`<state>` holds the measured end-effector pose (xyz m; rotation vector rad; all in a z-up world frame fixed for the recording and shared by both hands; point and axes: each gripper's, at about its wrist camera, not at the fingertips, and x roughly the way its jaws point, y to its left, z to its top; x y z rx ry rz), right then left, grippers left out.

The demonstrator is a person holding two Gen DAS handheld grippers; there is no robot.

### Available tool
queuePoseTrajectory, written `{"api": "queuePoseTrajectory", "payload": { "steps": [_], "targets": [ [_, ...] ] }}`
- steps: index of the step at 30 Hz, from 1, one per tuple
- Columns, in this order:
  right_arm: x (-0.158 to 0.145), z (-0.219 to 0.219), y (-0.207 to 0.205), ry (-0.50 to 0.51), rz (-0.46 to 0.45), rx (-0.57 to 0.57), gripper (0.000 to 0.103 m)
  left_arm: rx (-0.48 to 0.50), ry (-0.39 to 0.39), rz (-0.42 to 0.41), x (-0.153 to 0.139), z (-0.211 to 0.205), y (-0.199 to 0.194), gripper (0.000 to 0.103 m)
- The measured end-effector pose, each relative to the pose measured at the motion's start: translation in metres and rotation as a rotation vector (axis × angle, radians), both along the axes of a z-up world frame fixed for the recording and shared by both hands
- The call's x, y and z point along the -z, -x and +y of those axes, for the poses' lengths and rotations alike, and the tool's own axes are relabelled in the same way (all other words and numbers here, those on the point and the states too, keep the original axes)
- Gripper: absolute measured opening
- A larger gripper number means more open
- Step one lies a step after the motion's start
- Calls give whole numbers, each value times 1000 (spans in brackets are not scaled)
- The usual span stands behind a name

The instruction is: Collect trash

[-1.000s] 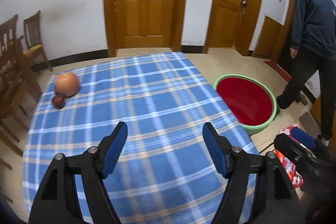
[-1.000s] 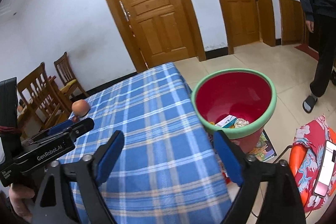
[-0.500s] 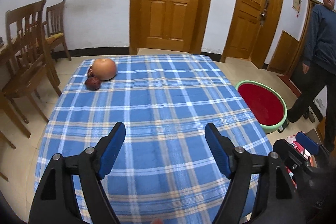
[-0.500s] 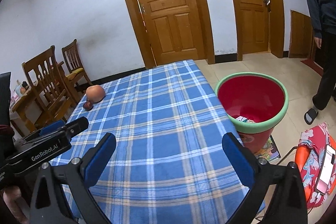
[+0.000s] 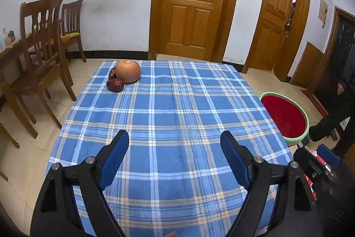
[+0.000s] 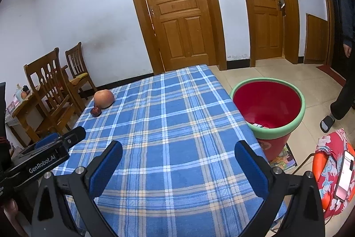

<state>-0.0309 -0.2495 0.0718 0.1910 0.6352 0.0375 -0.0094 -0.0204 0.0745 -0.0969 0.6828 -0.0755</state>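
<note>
A table with a blue plaid cloth [image 5: 173, 117] [image 6: 168, 130] fills both views. At its far left corner sit a round orange-tan fruit [image 5: 128, 71] [image 6: 103, 98] and two dark red fruits [image 5: 115, 85] [image 6: 96, 111]. A red bin with a green rim [image 6: 267, 103] [image 5: 285, 118] stands on the floor at the table's right, with scraps at its bottom. My left gripper [image 5: 174, 139] hovers over the near cloth, its jaws opening, nothing between them. My right gripper [image 6: 177, 149] is open wide over the near cloth, holding nothing. The left gripper's body [image 6: 44, 154] shows in the right wrist view.
Wooden chairs [image 5: 42, 54] [image 6: 53, 90] and a side table stand left of the table. Two wooden doors [image 5: 190, 3] are on the far wall. A person [image 6: 346, 72] stands at the right. A floral-covered seat with a phone [image 6: 345, 172] sits near right.
Both views have swung left, away from the bin: the fruits moved toward the centre and the bin slid right. Both grippers' jaws spread wider.
</note>
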Motion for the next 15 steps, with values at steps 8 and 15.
{"api": "queuePoseTrajectory", "payload": {
  "steps": [8, 15],
  "targets": [
    [3, -1, 1, 4, 8, 6, 103, -9, -29, 3, 6, -2, 0, 84],
    [6, -4, 1, -1, 13, 11, 103, -23, -25, 12, 9, -1, -1, 84]
  ]
}}
